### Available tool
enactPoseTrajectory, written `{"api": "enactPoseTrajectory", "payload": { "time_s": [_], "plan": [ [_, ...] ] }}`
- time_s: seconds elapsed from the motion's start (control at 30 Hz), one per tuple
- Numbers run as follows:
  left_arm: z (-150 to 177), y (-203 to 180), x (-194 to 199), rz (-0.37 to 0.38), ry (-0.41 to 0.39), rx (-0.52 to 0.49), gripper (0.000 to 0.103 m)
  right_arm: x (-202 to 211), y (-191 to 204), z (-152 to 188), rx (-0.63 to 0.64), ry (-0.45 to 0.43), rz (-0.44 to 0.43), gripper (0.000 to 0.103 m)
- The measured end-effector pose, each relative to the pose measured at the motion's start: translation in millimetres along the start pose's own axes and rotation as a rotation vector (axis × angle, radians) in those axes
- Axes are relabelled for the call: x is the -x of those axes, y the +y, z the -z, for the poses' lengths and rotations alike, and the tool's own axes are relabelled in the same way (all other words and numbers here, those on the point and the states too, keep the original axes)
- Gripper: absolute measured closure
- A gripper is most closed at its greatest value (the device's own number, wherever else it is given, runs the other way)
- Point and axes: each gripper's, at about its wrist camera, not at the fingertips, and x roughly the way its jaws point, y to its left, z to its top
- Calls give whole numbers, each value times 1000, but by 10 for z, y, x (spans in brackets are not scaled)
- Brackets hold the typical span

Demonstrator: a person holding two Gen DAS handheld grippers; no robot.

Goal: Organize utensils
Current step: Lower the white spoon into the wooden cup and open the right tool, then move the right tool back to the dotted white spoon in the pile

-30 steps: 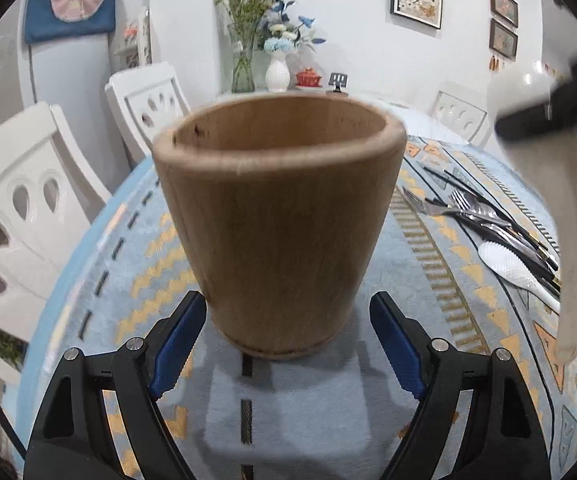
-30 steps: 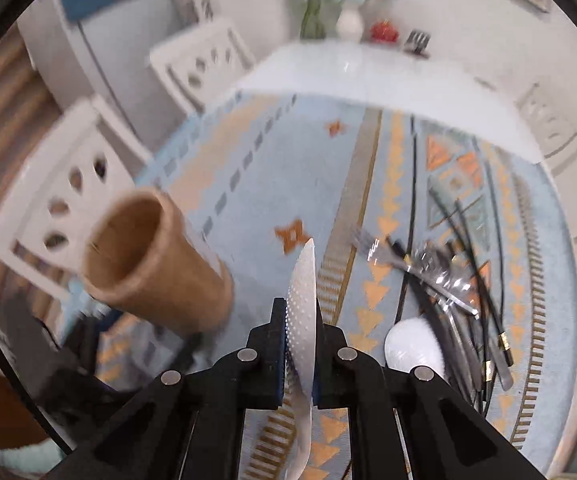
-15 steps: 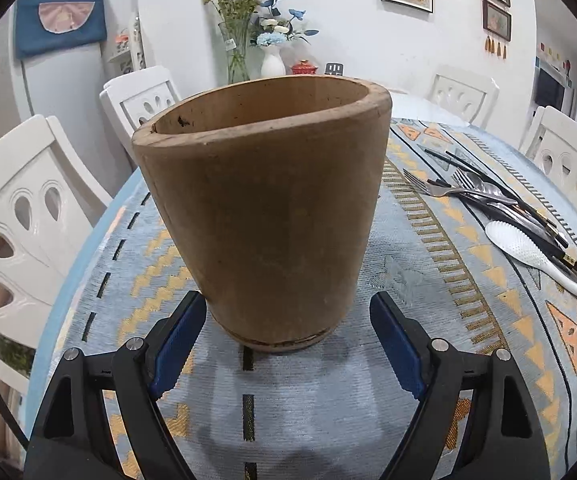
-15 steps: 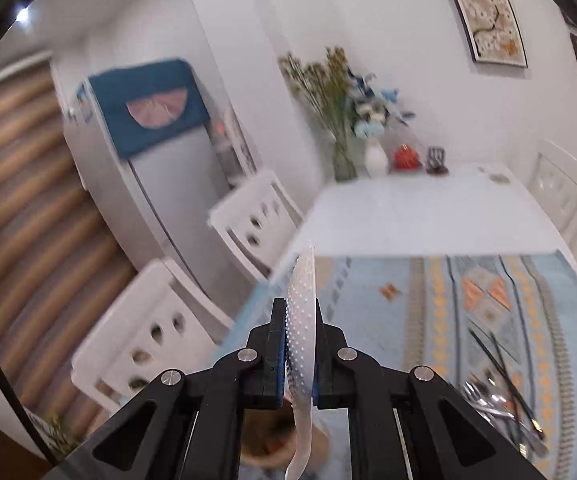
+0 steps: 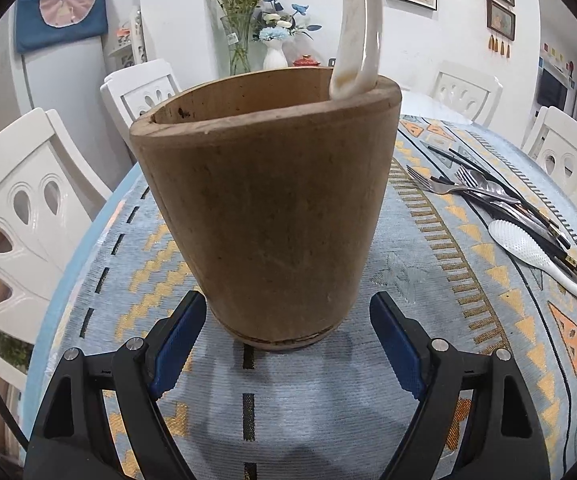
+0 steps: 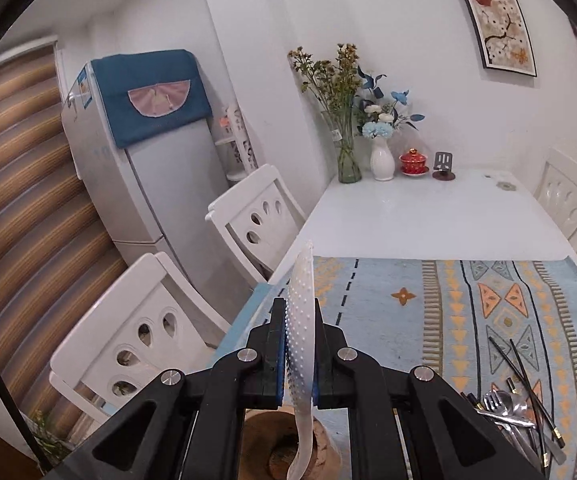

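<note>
A brown wooden cup (image 5: 266, 208) stands upright on a blue patterned tablecloth (image 5: 428, 264). The left gripper (image 5: 284, 340) sits low in front of the cup with its two blue pads (image 5: 176, 338) spread wide, one on each side of the cup's bottom, and they do not touch it. The right gripper (image 6: 300, 354) is closed tight on the bumpy bowl of a white rice spoon (image 6: 301, 344). The spoon hangs handle down, and the tip of its handle is at the cup's mouth, near the right side of the rim. To the right of the cup, well apart from it, lies a pile of utensils (image 5: 500, 208). In the pile there is one more white spoon (image 5: 528, 252), two forks that can be seen, and some black chopsticks; the metal pieces lie too close together to count them all. Nothing stands between the cup and the pile. Four white chairs (image 5: 20, 216) can be seen around the table in the left camera view. At the far end of the white table (image 6: 416, 220) stand two vases: a glass vase (image 6: 346, 160) with tall stems and a white vase (image 6: 382, 162) with blue flowers. Next to them is one small red pot (image 6: 413, 162). A fridge (image 6: 140, 160) with a blue cover stands by the wall, and pictures hang on the wall.
</note>
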Motion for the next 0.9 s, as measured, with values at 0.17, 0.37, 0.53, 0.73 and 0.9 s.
{"api": "enactPoseTrajectory", "payload": {
  "time_s": [0.17,0.37,0.53,0.73,0.9],
  "plan": [
    [9,-4,15,-27,-13,16,20,8,-31,59,-1,18,6,95],
    [9,6,-7,-27,-3,26,20,91,-31,64,18,83,-24,85],
    [5,5,-14,-30,-1,21,20,325,-125,73,-19,94,-30,77],
    [9,-12,-1,-45,-9,19,20,700,-413,54,-100,51,28,58],
    [29,-52,32,-60,-22,7,20,983,-649,88,-160,32,76,56]
  ]
}}
